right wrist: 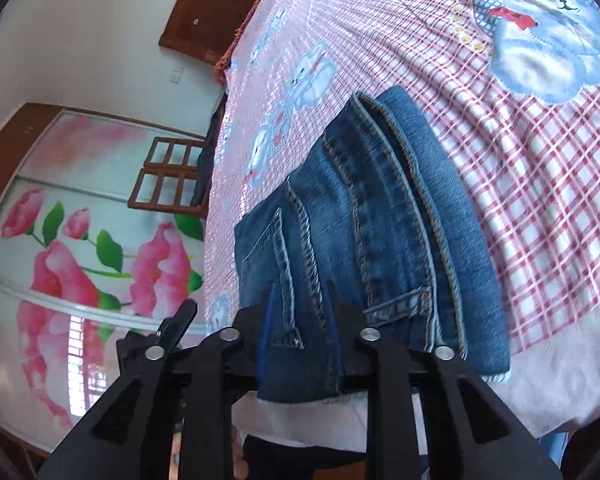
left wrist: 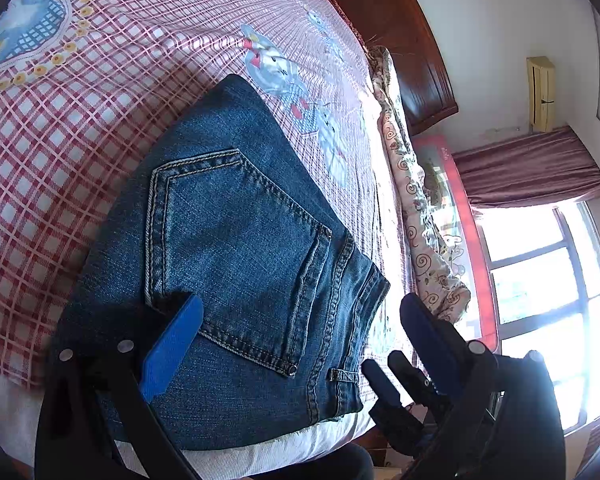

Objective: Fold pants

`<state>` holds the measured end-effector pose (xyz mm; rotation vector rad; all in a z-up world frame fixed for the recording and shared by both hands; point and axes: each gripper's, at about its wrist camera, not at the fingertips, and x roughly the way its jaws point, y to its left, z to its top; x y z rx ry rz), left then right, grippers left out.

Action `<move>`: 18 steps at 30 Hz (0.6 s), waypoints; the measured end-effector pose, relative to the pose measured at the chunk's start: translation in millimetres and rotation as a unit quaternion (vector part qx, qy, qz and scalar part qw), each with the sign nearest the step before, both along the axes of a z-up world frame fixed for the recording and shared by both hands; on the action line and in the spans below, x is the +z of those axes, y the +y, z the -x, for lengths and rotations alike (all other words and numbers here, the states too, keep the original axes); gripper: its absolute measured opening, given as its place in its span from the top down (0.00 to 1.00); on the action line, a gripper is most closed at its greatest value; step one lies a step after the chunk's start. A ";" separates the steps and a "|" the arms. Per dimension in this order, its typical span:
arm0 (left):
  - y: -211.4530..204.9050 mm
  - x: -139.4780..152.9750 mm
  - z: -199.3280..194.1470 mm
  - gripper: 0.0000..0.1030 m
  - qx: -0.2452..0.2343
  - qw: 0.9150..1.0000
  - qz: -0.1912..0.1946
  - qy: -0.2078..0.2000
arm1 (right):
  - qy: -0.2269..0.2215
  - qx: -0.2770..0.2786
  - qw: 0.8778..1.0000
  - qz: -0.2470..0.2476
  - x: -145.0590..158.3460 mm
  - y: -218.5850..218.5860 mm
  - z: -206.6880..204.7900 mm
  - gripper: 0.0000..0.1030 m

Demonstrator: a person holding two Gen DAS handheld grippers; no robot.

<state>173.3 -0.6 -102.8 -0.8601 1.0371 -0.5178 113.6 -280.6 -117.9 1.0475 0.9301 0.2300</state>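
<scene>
Folded blue jeans (left wrist: pixel 240 240) lie on the bed near its front edge, a back pocket facing up. My left gripper (left wrist: pixel 300 300) is open wide above them. Its blue left pad (left wrist: pixel 172 348) hangs over the pocket's corner and its right finger (left wrist: pixel 427 332) is past the waistband edge. My right gripper (left wrist: pixel 383 364) shows there as two dark fingers just off the waistband, apart, with nothing between them. In the right wrist view the jeans (right wrist: pixel 379 220) run away from me in stacked layers. The right gripper (right wrist: pixel 300 300) is open low over their near end, denim showing between its fingers.
A red plaid sheet with blue bears (left wrist: pixel 80 140) covers the bed, white mattress edge (left wrist: pixel 260 456) in front. A rolled floral quilt (left wrist: pixel 415 208) and wooden headboard (left wrist: pixel 399 40) lie beyond the jeans, a bright window (left wrist: pixel 539 280) to the right. A flower-printed wardrobe door (right wrist: pixel 80 240) stands left.
</scene>
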 end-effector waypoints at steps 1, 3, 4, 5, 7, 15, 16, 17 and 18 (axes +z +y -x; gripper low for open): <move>0.0 0.1 -0.5 0.04 -0.001 1.000 0.000 0.000 | 0.004 0.016 1.000 0.001 -2.5 8.1 3.6 0.62; 1.0 -0.5 -0.6 0.05 -0.002 1.000 0.000 0.001 | 0.034 0.029 0.999 0.019 -16.5 15.3 9.9 0.62; 2.4 -1.8 -0.8 0.05 -0.004 1.000 -0.001 0.002 | 0.048 0.023 0.998 0.017 -26.7 13.5 13.0 0.62; 2.8 -0.7 0.1 0.05 -0.005 1.000 -0.003 0.001 | 0.044 0.015 0.999 -0.002 -34.6 9.5 16.3 0.65; 2.5 3.3 3.6 0.05 -0.008 1.000 -0.012 -0.003 | 0.043 0.007 0.999 -0.013 -40.3 5.3 18.9 0.71; -3.4 24.6 34.9 0.05 -0.019 0.991 -0.127 -0.032 | 0.047 0.012 0.999 -0.013 -39.0 6.9 13.7 0.71; -5.3 23.9 38.0 0.05 -0.024 0.989 -0.141 -0.037 | 0.048 0.011 0.999 -0.015 -38.5 6.9 14.0 0.71; -6.7 21.4 39.7 0.05 -0.028 0.987 -0.151 -0.037 | 0.049 0.010 0.999 -0.014 -39.1 4.9 17.8 0.71; -8.6 18.3 40.3 0.05 -0.032 0.986 -0.161 -0.038 | 0.051 0.012 0.999 -0.006 -35.6 5.8 18.3 0.71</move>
